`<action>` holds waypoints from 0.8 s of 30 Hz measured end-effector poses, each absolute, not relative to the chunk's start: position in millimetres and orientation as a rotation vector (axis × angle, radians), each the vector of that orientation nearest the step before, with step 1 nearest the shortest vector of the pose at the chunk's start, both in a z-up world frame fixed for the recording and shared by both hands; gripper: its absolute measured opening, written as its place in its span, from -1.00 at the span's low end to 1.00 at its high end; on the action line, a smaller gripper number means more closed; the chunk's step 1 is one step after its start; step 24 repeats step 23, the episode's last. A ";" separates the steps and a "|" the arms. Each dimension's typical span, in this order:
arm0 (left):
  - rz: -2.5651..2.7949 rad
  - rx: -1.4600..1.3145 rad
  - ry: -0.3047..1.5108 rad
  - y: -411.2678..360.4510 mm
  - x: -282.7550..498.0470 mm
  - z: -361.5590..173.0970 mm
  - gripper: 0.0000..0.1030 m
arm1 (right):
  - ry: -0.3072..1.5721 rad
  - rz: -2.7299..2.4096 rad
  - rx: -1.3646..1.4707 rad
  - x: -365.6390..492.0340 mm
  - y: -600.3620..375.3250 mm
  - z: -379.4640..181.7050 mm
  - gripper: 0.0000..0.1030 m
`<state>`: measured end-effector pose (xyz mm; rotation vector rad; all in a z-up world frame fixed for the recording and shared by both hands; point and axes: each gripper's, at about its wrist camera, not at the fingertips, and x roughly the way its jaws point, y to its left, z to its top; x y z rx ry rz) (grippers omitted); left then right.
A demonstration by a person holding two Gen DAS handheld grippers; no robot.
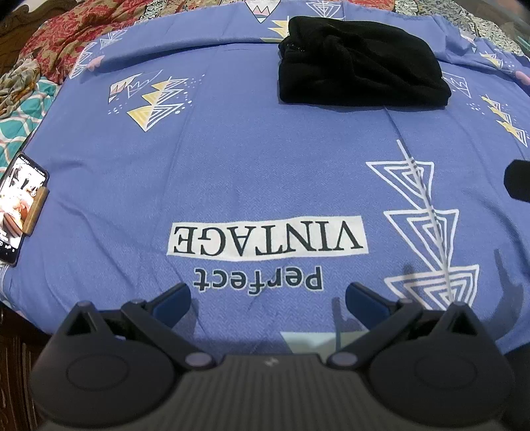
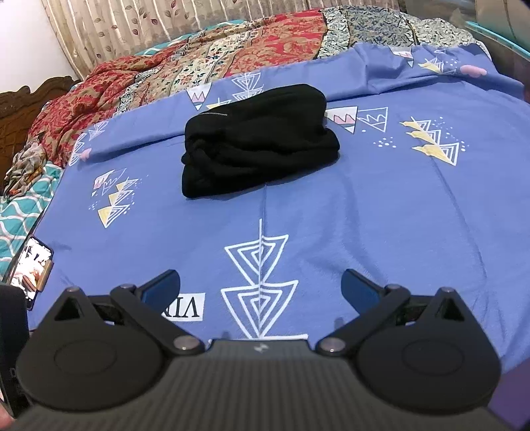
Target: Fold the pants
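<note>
Black pants lie folded in a compact bundle on the blue printed bedsheet, far ahead and to the right in the left wrist view. They also show in the right wrist view, ahead and slightly left. My left gripper is open and empty, low over the sheet near the "Perfect VINTAGE" print. My right gripper is open and empty, over the white triangle print on the sheet. Both are well short of the pants.
A phone with a lit screen lies at the sheet's left edge, also in the right wrist view. Red patterned blankets and a teal cloth are heaped behind and left. A curtain hangs behind.
</note>
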<state>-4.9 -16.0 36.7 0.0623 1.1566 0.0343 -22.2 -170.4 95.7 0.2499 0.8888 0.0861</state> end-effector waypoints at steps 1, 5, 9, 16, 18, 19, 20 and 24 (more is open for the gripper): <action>0.034 0.061 1.157 -15.6 -5.0 36.5 1.00 | 0.890 0.085 0.249 -22.1 -170.6 95.3 1.00; 0.036 0.057 1.159 -13.9 -4.8 35.8 1.00 | 0.895 0.083 0.253 -22.3 -171.2 94.2 1.00; 0.039 0.054 1.163 -13.9 -4.6 35.1 1.00 | 0.895 0.088 0.252 -22.4 -171.3 94.0 1.00; 0.038 0.058 1.167 -15.7 -4.6 34.5 1.00 | 0.898 0.090 0.259 -22.6 -173.0 92.9 1.00; 0.032 0.054 1.166 -15.4 -4.6 34.7 1.00 | 0.899 0.091 0.262 -22.7 -173.5 92.5 1.00; 0.031 0.053 1.161 -15.3 -5.0 35.4 1.00 | 0.899 0.091 0.262 -22.5 -173.6 92.6 1.00; 0.030 0.056 1.152 -15.7 -5.6 36.8 1.00 | 0.898 0.091 0.262 -22.5 -173.7 92.7 1.00; 0.021 0.059 1.131 -17.1 -6.3 41.5 1.00 | 0.889 0.097 0.268 -23.3 -174.7 93.3 1.00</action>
